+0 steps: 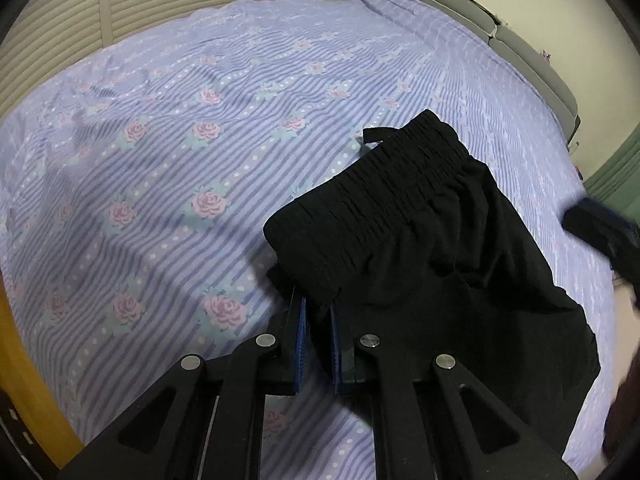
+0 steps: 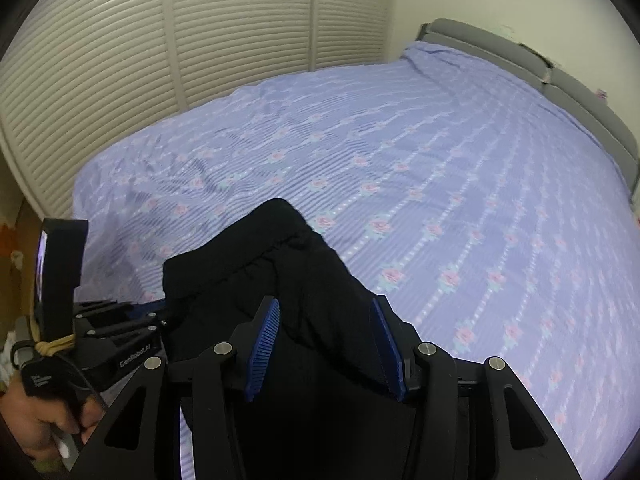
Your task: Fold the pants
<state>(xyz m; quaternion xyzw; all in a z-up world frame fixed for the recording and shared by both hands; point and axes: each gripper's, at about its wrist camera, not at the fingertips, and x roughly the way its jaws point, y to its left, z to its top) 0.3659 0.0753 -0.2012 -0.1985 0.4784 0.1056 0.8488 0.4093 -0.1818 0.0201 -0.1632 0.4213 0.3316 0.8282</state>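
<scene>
Black pants (image 1: 420, 240) with a gathered elastic waistband lie on the bed. My left gripper (image 1: 319, 320) is shut on the pants at the near left corner by the waistband, with fabric pinched between its blue pads. In the right wrist view the pants (image 2: 288, 280) lie bunched under my right gripper (image 2: 326, 320), whose blue pads stand wide apart above the cloth, gripping nothing. The left gripper (image 2: 152, 316) shows there at the left edge of the pants, held in a hand.
The bed has a lilac striped sheet with pink roses (image 1: 180, 160), also seen in the right wrist view (image 2: 440, 180). A grey headboard (image 2: 520, 60) runs along the right. Louvred closet doors (image 2: 160, 40) stand behind the bed. A wooden edge (image 1: 24, 360) is at the left.
</scene>
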